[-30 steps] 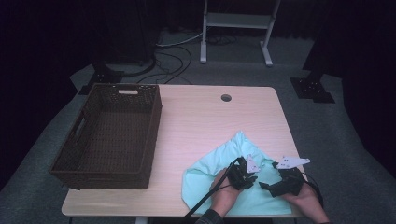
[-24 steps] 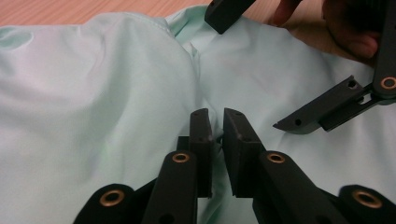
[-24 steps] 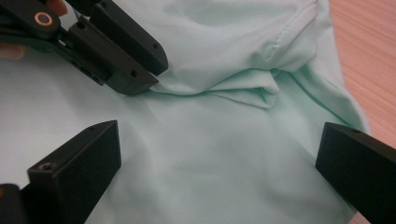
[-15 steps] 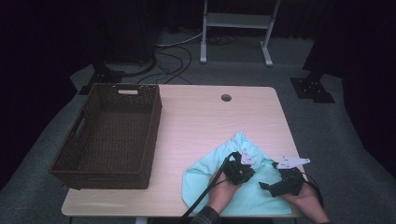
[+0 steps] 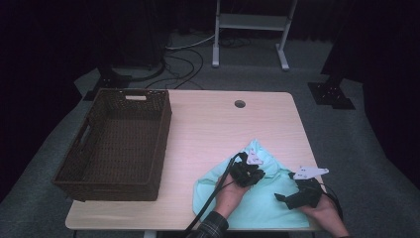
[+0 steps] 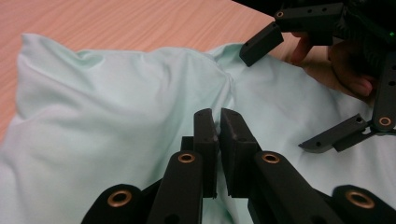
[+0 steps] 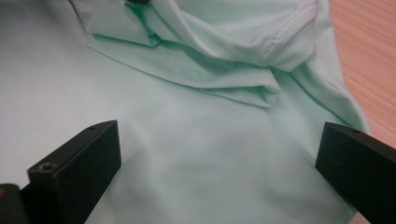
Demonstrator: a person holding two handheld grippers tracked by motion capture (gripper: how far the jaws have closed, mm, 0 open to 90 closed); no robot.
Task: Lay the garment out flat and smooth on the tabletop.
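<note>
Closed since the earlier frame: left gripper (image 5: 246, 174) jaws, now pinching mint shirt (image 5: 257, 206) at mid-cloth. Right gripper (image 5: 302, 194) jaws apart over the near right part. Shirt spread at table (image 5: 218, 124) near edge; basket (image 5: 116, 144) far left.

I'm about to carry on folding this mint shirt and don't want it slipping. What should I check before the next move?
1. Left gripper shut on a pinch of the shirt: ok.
2. Right gripper open above the cloth: ok.
3. Grippers apart from each other: ok.
4. Shirt wholly on the table: cannot tell, near edge hidden.
5. Basket clear of the shirt: ok.
</note>
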